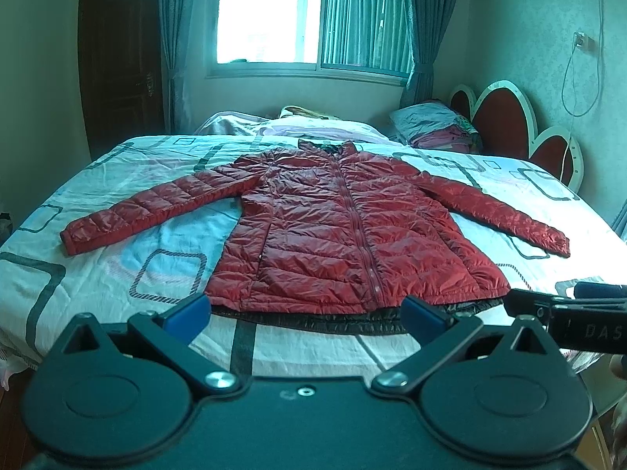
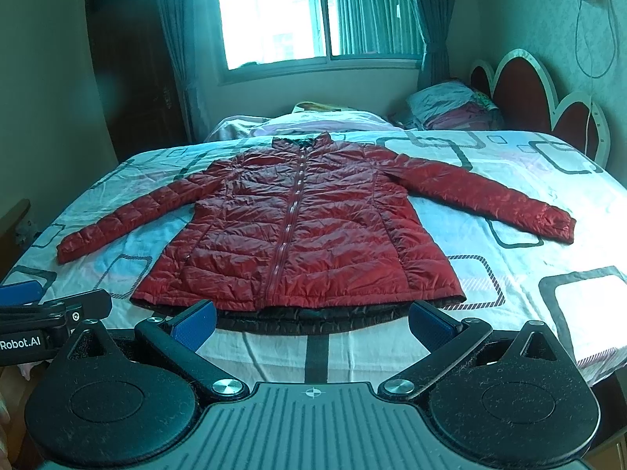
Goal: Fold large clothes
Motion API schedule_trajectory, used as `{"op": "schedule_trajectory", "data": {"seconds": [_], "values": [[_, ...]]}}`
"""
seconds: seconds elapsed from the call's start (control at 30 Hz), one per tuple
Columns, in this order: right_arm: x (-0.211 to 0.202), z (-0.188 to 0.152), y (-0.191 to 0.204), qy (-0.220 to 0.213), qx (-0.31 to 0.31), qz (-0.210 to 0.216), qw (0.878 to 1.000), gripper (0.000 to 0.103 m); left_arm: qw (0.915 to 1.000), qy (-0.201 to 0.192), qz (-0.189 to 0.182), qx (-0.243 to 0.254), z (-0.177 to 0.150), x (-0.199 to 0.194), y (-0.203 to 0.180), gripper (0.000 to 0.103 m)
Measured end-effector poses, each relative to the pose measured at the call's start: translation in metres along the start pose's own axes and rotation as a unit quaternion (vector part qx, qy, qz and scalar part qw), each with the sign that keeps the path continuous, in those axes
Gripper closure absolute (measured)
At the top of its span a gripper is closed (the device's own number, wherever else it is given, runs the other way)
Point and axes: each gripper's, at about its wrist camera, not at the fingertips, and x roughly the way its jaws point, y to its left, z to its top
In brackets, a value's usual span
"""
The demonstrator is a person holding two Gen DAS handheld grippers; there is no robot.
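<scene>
A red quilted puffer jacket (image 1: pixel 337 227) (image 2: pixel 298 235) lies flat and zipped on the bed, collar toward the window, both sleeves spread out to the sides. Its dark hem faces me. My left gripper (image 1: pixel 307 317) hovers open just short of the hem, blue pads wide apart, nothing between them. My right gripper (image 2: pixel 313 323) is likewise open above the bed's near edge, in front of the hem. Each gripper shows at the other's side: the right one at the left wrist view's right edge, the left one at the right wrist view's left edge.
The bed (image 1: pixel 117 274) (image 2: pixel 529 274) has a white sheet with grey squares. Pillows and folded bedding (image 1: pixel 435 125) (image 2: pixel 450 105) pile near the red headboard (image 1: pixel 505 117) (image 2: pixel 525 86) at right. A window (image 1: pixel 305 19) with curtains is behind; a dark wardrobe (image 1: pixel 117 58) stands at left.
</scene>
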Motion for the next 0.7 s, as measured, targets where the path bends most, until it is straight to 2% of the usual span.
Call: {"op": "schedule_trajectory", "data": {"seconds": [0.7], "values": [[0.0017, 0.0029, 0.0034, 0.000, 0.001, 0.004, 1.000, 0.000, 1.0000, 0.000, 0.002, 0.001, 0.0029, -0.0007, 0.0028, 0.000]]}}
